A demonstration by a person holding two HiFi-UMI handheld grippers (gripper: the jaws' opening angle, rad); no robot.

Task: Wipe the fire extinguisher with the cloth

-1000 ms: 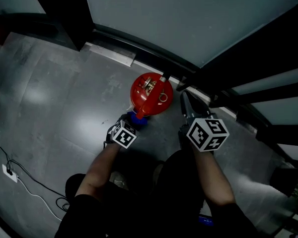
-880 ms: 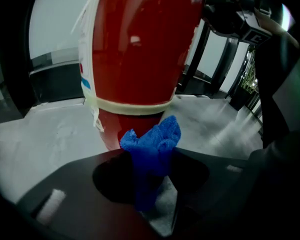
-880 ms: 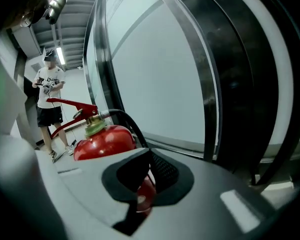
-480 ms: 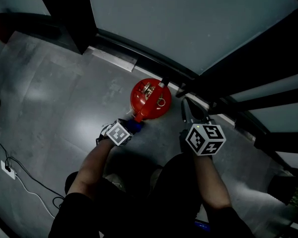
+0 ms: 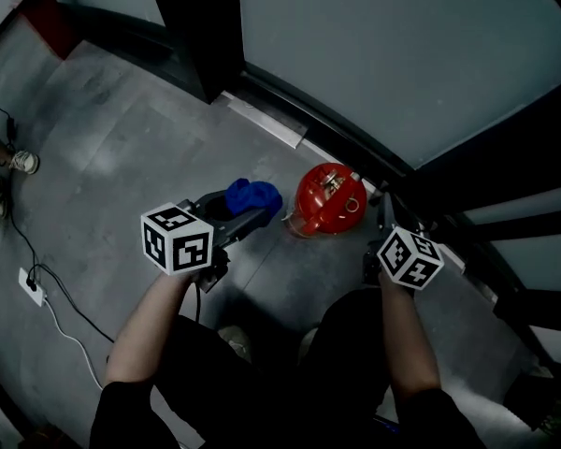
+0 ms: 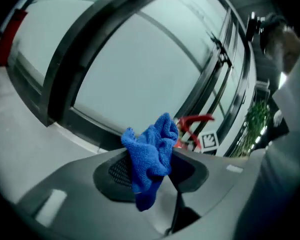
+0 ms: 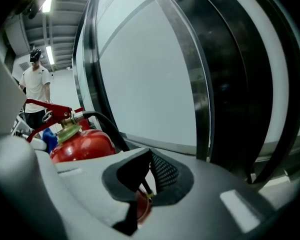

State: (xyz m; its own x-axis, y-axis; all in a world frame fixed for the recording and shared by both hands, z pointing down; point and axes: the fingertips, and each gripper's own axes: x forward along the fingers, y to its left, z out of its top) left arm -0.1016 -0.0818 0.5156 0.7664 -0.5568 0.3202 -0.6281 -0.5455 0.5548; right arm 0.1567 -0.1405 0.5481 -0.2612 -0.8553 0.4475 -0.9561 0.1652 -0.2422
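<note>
The left gripper (image 5: pixel 248 215) holds a crumpled blue cloth (image 5: pixel 253 195) tight between its two jaws. In the left gripper view a loose end of the cloth hangs down between the pads. The cloth is just to the left of the round red fire extinguisher (image 5: pixel 325 201) and does not touch it. The extinguisher stands upright on the grey concrete floor (image 5: pixel 122 157), close to the foot of a big frosted glass wall with dark frames (image 5: pixel 374 54). The right gripper (image 5: pixel 385 217) is just beside the extinguisher on its right. Its jaws are squeezed together with only a thin slit left, and a bit of red shows through that slit. In the right gripper view the extinguisher's curved black hose (image 7: pixel 107 129) and its red handle (image 7: pixel 47 107) are on the left. A thin white cable (image 5: pixel 61 335) lies on the floor, well apart on the left.
</note>
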